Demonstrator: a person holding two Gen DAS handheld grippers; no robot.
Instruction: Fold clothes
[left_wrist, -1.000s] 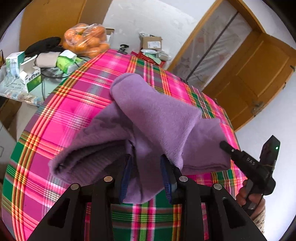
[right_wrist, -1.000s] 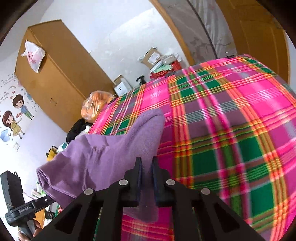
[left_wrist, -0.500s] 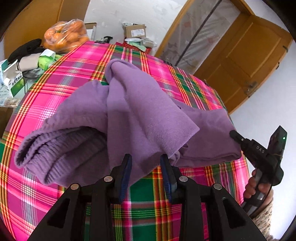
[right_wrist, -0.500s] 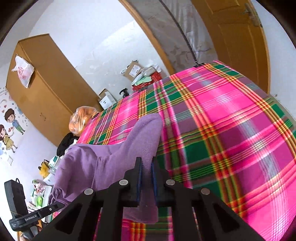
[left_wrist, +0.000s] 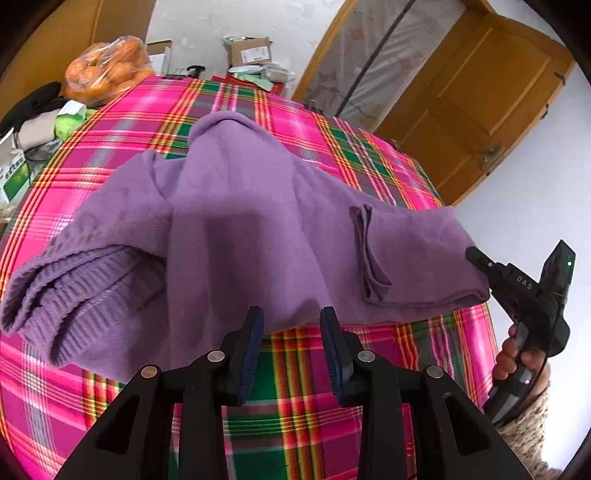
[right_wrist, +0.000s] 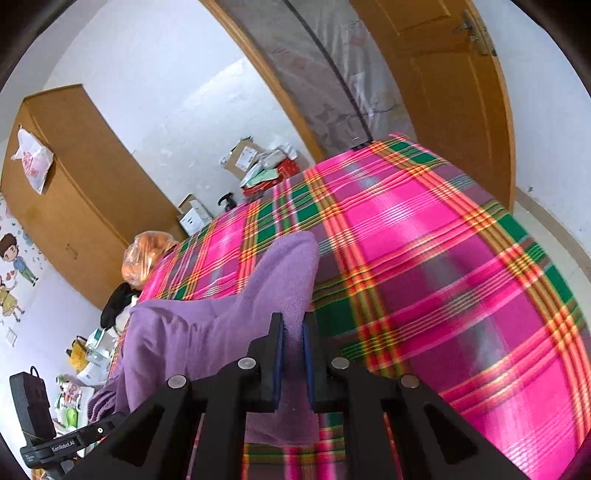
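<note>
The purple sweater (left_wrist: 240, 221) lies on the plaid cloth (left_wrist: 314, 406) – just ahead of the left gripper (left_wrist: 291, 332), whose jaws gape with nothing between them. The right gripper (right_wrist: 291, 354) pinches a sweater edge – jaws nearly closed.

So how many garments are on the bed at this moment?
1: a purple sweater draped across the plaid bedspread, its right end pinched in the right claw. The open left claw hovers at its near edge.
</note>
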